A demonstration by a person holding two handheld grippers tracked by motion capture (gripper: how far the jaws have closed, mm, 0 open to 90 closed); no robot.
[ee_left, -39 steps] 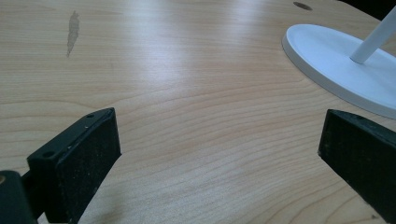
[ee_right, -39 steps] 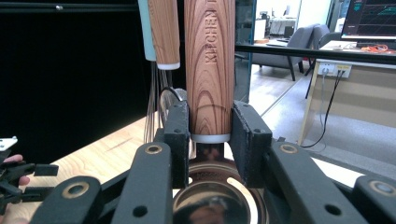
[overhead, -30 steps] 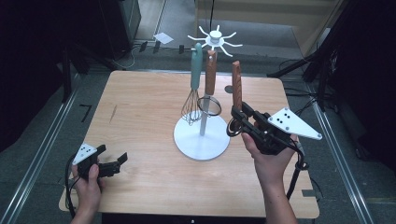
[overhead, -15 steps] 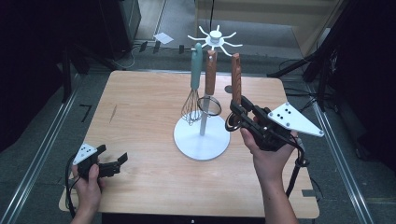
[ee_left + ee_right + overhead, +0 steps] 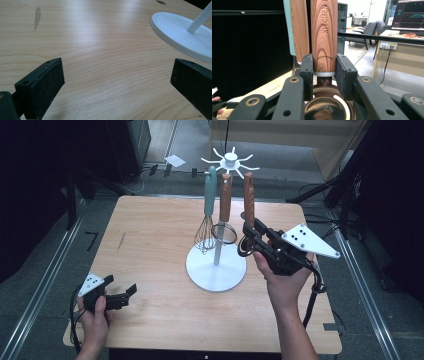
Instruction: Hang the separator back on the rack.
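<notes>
Wooden utensil handle (image 5: 323,37) sits clamped in right tongs (image 5: 324,75), head half-hidden; left tongs (image 5: 117,82) apart.

A white rack (image 5: 216,270) stands mid-table (image 5: 150,235), a whisk (image 5: 206,227) and a strainer (image 5: 224,232) hanging from it. The right gripper (image 5: 250,240) clasps a wooden-handled utensil (image 5: 248,195), seemingly near the handle's lower end. The left gripper (image 5: 127,294) rests apart, jaws spread, by the table's near-left corner.

The wooden-handled utensil's (image 5: 323,37) top is cut off by the frame.
</notes>
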